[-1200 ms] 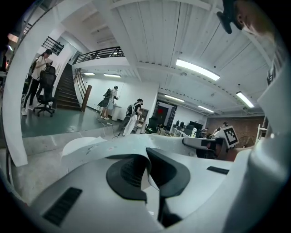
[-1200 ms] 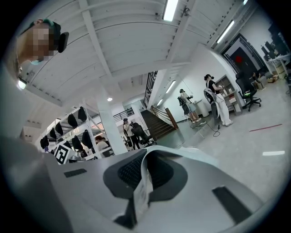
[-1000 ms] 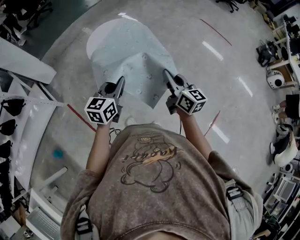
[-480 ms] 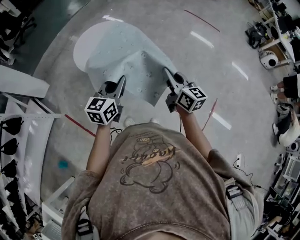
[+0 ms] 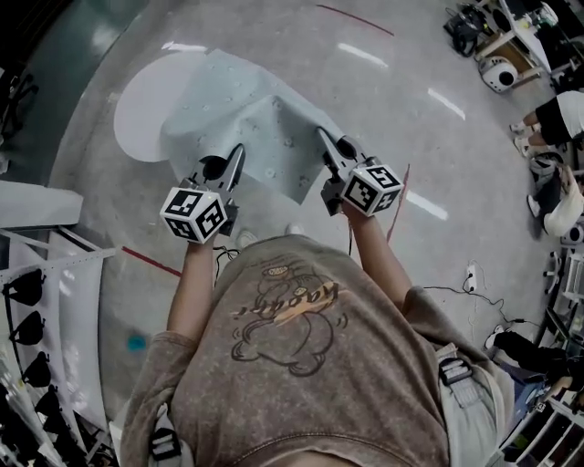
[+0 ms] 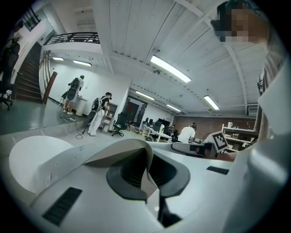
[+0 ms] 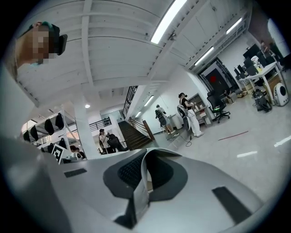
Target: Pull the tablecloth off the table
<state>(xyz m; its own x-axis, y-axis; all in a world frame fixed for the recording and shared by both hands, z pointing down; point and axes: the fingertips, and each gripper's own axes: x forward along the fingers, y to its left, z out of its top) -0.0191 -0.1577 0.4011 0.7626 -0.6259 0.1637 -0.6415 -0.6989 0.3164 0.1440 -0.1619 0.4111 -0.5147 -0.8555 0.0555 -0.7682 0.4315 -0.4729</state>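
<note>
Head view, closest stuff first: the person's arms (image 5: 189,292) reach forward with a claw in each hand. The left claw (image 5: 234,155) is clenched on the near edge of the tablecloth (image 5: 260,114). The left gripper view backs that up, with a fold of pale fabric pinched flat between the pads. Same deal for the right claw (image 5: 326,141), clamped on the other near corner.

Two grips set well apart makes sense to me. It holds the edge spread out, so the sheet should slide as one piece instead of bunching. Both claws point about level, so I'd guess the pull runs along the worktop, not upward.

From the claws the cloth runs toward the upper left of the frame. Its far end lies on the round white worktop (image 5: 137,109), whose left side is already bare. I'd call that well along, not finished.

Past that is a glossy grey floor (image 5: 429,137) with red tape lines (image 5: 151,261) and glare streaks. White racks (image 5: 55,292) sit at lower left, desks (image 5: 511,27) with gear at upper right. In the gripper views there's a staircase (image 7: 132,134), people (image 6: 101,113) standing far off, and strip lights (image 6: 170,69) on the ceiling.
</note>
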